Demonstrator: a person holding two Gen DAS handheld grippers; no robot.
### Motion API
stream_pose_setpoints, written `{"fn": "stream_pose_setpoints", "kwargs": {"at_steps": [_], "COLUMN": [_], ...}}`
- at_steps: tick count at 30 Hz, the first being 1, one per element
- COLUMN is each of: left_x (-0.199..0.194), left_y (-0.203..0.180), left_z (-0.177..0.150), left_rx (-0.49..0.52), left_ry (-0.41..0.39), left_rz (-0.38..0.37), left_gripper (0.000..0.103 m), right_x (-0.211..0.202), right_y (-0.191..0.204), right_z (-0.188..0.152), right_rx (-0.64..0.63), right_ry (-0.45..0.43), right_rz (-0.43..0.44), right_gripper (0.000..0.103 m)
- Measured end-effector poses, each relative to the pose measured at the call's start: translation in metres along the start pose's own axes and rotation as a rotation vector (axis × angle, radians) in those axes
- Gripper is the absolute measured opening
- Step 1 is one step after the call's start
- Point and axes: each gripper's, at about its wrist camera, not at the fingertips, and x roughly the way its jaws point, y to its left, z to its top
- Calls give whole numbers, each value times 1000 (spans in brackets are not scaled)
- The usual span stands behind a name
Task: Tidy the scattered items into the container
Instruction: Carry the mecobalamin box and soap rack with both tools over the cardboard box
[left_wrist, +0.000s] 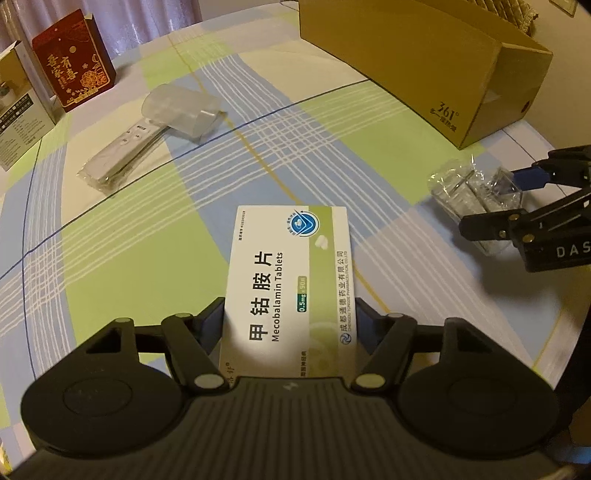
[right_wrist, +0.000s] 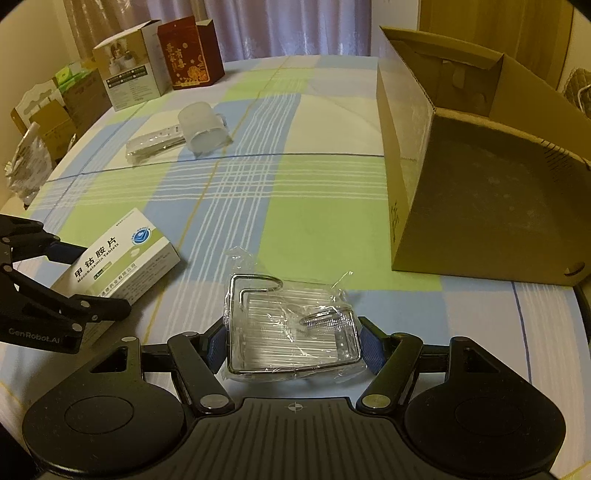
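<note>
Left wrist view first: the tablet box (left_wrist: 290, 280) sits right between the fingers of the left hand-held gripper (left_wrist: 290, 325), long side running forward, pads against both narrow flanks. That looks like a pinch on the carton, though whether it has left the tabletop (left_wrist: 122, 236) I can't tell. It's thin card, light and stiff enough across its width, but I'd judge it dents if squeezed hard, so the flanks near its middle are the sensible hold.

Over on the right wrist view, the wire rack in clear wrap (right_wrist: 291, 328) lies flat between the blue pads of the right hand-held gripper (right_wrist: 293, 343). The pads stand close at its two sides; whether they've actually bitten is too close to call. The metal frame will feel rigid and a bit heavier, the film crinkly and slick, so grip should land on the wire edges, not loose plastic.

The open cardboard box (right_wrist: 480, 206) waits ahead to the right, near the rack. Farther back, a translucent cup (right_wrist: 201, 131) and a wrapped remote (right_wrist: 151, 144) lie touching each other.
</note>
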Motion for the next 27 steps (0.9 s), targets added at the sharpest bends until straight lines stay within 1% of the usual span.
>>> {"fn": "stream_pose_setpoints", "kwargs": {"at_steps": [6,11,15,20,27], "left_x": [-23,-54,-75,-99,-121], "left_y": [-11,-21,-31,-46,-66], "left_z": [2,4,7,11,20], "left_rx": [-4,-20,-6,2,-13], "left_ry": [-30,-75,-106,-142,-173], "left_rz": [7,16,28,32,20], "left_gripper": [67,67,67,67,67], "right_x": [-21,-47,-70,-98,-124], "right_y": [5,10,11,5,-7], "right_z": [2,8,12,14,13], "right_rx": [-3,-8,-12,2,40], "right_ry": [-38,-86,-132,-180,-210], "right_rz": [3,5,3,-5,-11], "right_gripper": [72,72,72,72,72]}}
